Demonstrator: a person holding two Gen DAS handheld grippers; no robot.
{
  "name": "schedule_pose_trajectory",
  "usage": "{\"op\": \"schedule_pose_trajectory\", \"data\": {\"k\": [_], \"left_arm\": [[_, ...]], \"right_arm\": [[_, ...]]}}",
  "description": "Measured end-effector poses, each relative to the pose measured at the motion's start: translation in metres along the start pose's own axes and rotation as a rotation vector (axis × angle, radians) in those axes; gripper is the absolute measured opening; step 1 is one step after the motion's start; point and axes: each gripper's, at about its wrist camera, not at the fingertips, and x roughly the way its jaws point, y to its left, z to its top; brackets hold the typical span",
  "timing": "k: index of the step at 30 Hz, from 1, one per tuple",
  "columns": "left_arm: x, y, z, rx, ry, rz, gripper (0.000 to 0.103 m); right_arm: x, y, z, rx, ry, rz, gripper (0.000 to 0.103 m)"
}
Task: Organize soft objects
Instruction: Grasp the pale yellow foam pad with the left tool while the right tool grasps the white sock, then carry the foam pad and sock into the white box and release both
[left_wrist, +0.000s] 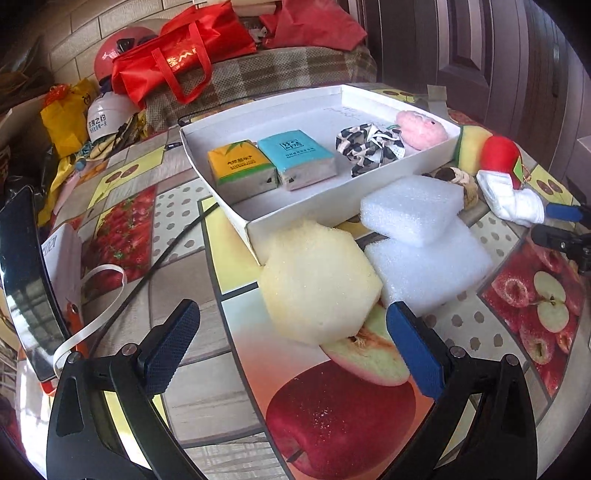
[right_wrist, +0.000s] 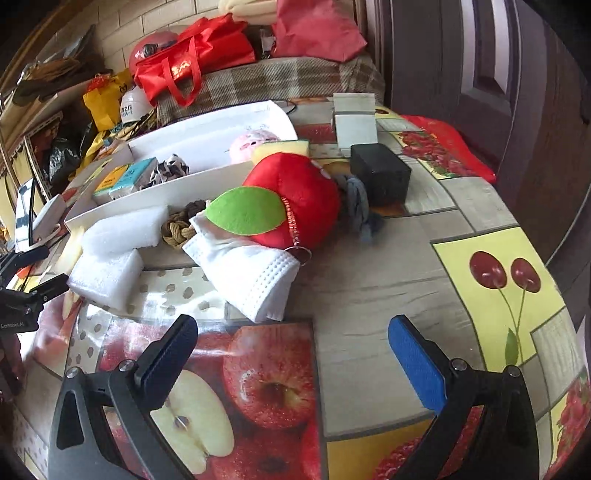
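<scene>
Both hand-held grippers gape empty: left (left_wrist: 293, 334) before yellow sponge (left_wrist: 319, 282), right (right_wrist: 293, 345) before white sock (right_wrist: 255, 275).

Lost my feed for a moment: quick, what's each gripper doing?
Left gripper: open, empty, pale yellow sponge just ahead.
Right gripper: open, empty, short of the white sock.

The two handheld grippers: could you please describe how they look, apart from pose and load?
Both look alike. The left gripper and right gripper each have a black frame with cut-out openings and silver pivot screws, one black finger pad with knurled texture, and one blue pad. No sleeves or cables on them are visible.
</scene>
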Motion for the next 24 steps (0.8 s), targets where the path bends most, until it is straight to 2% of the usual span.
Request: {"op": "schedule_pose_trajectory", "data": {"k": [2, 6, 7, 8, 9, 10, 11, 16, 18, 20, 24], "left_arm": [[0.004, -0.003, 0.003, 0.015, 0.008, 0.01, 0.1], [0.015, 0.0, 0.012, 0.009, 0.03, 0.014, 0.099], [0.018, 0.001, 0.013, 0.001, 0.041, 0.001, 0.091], [0.02, 0.004, 0.013, -0.01, 0.047, -0.02, 0.085], [0.019, 0.007, 0.013, -0.022, 0.044, -0.034, 0.079], [0.018, 0.009, 0.012, -0.035, 0.043, -0.045, 0.067], [0.017, 0.01, 0.011, -0.044, 0.043, -0.049, 0.066], [0.0, 0.009, -0.002, -0.071, 0.026, -0.083, 0.063], [-0.013, 0.004, -0.007, -0.064, -0.013, -0.085, 0.063], [-0.033, 0.0, -0.011, -0.048, -0.108, -0.049, 0.063], [-0.069, -0.008, -0.019, -0.02, -0.3, 0.038, 0.063]], "right_arm": [[0.005, 0.007, 0.008, -0.015, -0.013, -0.001, 0.103], [0.027, 0.016, 0.024, -0.028, 0.021, -0.01, 0.103], [0.032, 0.017, 0.026, -0.026, 0.035, -0.002, 0.102], [0.037, 0.018, 0.027, -0.029, 0.05, 0.005, 0.094], [0.037, 0.02, 0.028, -0.04, 0.048, -0.014, 0.089], [0.033, 0.022, 0.027, -0.051, 0.036, -0.014, 0.073], [0.029, 0.025, 0.025, -0.066, 0.022, 0.009, 0.062], [0.01, 0.029, 0.005, -0.106, 0.028, 0.098, 0.056], [-0.001, 0.031, -0.006, -0.111, 0.027, 0.153, 0.056], [-0.013, 0.035, -0.013, -0.111, 0.005, 0.184, 0.056], [-0.047, 0.043, -0.02, -0.148, -0.163, 0.139, 0.056]]}}
